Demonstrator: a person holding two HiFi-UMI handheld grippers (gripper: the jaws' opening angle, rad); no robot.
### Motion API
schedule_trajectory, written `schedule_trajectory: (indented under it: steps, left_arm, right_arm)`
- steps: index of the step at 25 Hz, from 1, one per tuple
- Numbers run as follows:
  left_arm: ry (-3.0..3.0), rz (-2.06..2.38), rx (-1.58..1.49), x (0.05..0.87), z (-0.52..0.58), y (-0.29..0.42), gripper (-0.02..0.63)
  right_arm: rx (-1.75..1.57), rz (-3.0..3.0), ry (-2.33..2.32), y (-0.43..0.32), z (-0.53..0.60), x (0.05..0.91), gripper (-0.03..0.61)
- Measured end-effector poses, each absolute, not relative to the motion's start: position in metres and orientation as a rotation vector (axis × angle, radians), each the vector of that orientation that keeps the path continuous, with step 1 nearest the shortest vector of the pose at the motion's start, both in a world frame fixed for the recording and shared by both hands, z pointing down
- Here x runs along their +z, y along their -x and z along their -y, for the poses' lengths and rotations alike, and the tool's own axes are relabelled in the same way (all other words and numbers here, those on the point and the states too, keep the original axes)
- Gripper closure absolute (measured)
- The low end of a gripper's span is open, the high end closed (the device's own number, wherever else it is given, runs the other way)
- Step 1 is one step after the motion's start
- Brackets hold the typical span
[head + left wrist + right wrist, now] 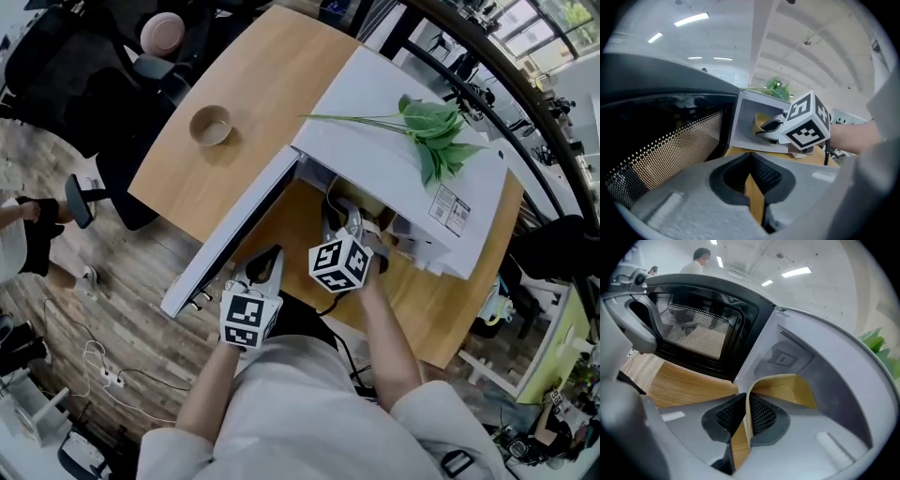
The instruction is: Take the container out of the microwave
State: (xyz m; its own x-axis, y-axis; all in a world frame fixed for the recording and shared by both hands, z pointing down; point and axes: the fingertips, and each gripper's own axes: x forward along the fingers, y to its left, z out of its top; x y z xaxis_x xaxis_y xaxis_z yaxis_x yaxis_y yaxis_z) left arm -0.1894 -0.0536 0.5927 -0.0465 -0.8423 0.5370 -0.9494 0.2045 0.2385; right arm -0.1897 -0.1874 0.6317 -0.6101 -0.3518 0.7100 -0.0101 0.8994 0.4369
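Container [790, 389], rim pinched tight in right gripper [746, 408], inside microwave [834, 366]. Left gripper [751, 174] closed on nothing. May slip or tip on withdrawal, given so thin a hold.

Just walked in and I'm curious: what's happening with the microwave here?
A person is working with two handheld claws at a white microwave on a wooden table, its door swung open. The right claw is inside the cavity, shut on the rim of a tan container sitting there. The left claw is shut and empty, beside the open door.
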Motion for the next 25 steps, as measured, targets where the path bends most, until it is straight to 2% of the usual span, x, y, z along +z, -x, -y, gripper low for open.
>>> schedule_trajectory:
  steps: [25]
  left_arm:
    - [-1.851,1.766,0.218,0.580,0.067,0.172,0.611]
  right_arm:
    - [-0.469,2.226,-0.355,0.162,0.149,0.611,0.548]
